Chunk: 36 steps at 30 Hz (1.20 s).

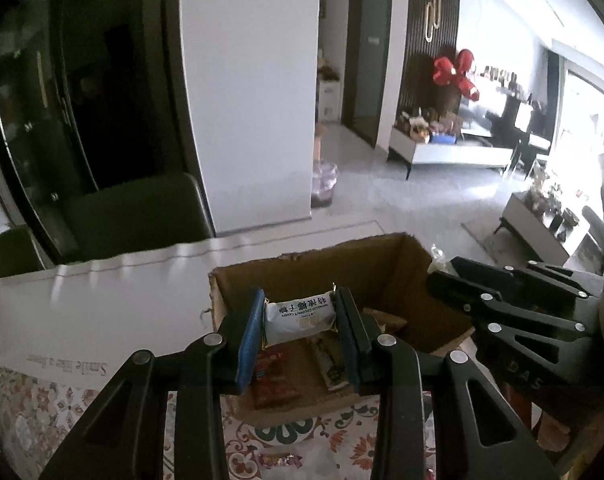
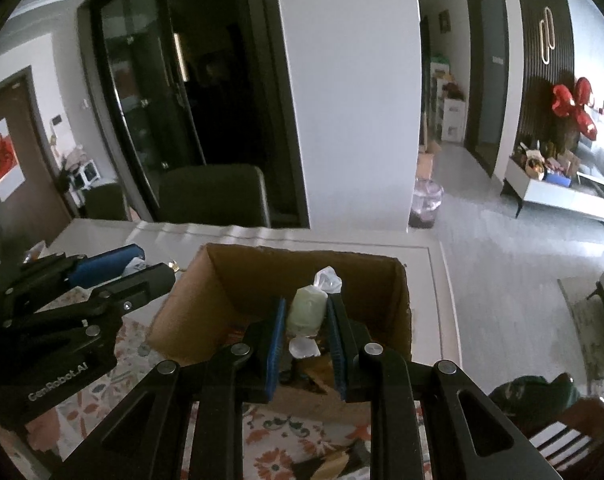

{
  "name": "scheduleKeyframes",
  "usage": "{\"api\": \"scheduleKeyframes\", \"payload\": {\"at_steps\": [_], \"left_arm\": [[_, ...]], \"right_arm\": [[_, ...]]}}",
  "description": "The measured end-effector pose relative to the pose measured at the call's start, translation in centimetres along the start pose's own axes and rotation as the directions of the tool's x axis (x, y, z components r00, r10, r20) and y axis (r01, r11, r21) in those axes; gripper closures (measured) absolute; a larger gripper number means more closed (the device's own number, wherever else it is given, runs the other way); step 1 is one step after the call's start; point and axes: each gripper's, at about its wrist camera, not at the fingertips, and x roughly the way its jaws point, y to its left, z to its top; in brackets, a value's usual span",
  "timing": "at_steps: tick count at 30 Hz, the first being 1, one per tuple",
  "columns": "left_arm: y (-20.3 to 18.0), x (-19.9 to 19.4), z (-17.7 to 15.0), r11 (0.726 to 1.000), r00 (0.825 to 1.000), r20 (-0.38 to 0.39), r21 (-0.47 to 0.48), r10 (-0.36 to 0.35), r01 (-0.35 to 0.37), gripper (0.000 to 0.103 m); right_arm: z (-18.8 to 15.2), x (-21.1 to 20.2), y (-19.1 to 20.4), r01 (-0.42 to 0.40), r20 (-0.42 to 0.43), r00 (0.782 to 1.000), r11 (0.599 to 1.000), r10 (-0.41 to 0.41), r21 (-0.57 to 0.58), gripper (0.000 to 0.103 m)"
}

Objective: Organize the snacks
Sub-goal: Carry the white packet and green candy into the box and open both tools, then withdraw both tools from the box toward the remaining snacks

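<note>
An open cardboard box (image 1: 386, 264) stands on the table; it also shows in the right wrist view (image 2: 262, 276). My left gripper (image 1: 300, 314) is shut on a white coconut candy packet (image 1: 298, 316) and holds it above the box. Snack packets (image 1: 272, 376) lie on the box floor below it. My right gripper (image 2: 304, 320) is shut on a pale green twist-wrapped candy (image 2: 308, 308), also above the box. The right gripper shows in the left wrist view (image 1: 514, 300), and the left gripper in the right wrist view (image 2: 102, 272).
A floral tablecloth (image 1: 42, 404) covers the near table, with a wrapped candy (image 1: 280, 460) lying on it. A dark chair (image 2: 212, 192) stands behind the white table edge (image 2: 342, 240). A white pillar (image 2: 350, 100) rises beyond.
</note>
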Motion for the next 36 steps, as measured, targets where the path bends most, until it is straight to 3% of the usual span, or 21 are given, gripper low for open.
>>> {"api": "scheduleKeyframes", "payload": {"at_steps": [5, 9, 10, 14, 26, 36], "left_arm": [[0.4, 2.4, 0.7, 1.000, 0.998, -0.058, -0.009, -0.005, 0.005, 0.065], [0.2, 2.7, 0.6, 0.999, 0.997, -0.064, -0.003, 0.035, -0.035, 0.045], [0.4, 2.6, 0.7, 0.999, 0.997, -0.057, -0.001, 0.043, -0.044, 0.044], [0.5, 1.6, 0.3, 0.998, 0.997, -0.037, 0.002, 0.069, -0.069, 0.037], [0.6, -3.8, -2.5, 0.992, 0.988, 0.089, 0.003, 0.127, -0.128, 0.031], [0.6, -8.1, -7.9, 0.990, 0.969, 0.200, -0.008, 0.142, -0.144, 0.028]], "right_arm": [[0.4, 1.8, -0.3, 0.026, -0.040, 0.999, 1.000, -0.027, -0.008, 0.081], [0.4, 2.7, -0.6, 0.029, -0.066, 0.997, 1.000, -0.028, 0.007, 0.081], [0.3, 2.8, -0.8, 0.036, -0.070, 0.997, 0.999, -0.036, 0.010, 0.080], [0.2, 2.8, -1.0, 0.057, -0.073, 0.996, 0.998, -0.055, 0.026, 0.065], [-1.9, -1.5, 0.4, 0.076, 0.025, 0.997, 0.996, -0.077, 0.046, 0.058], [-6.1, -4.9, 1.8, 0.089, 0.087, 0.992, 0.993, -0.095, 0.075, 0.058]]}}
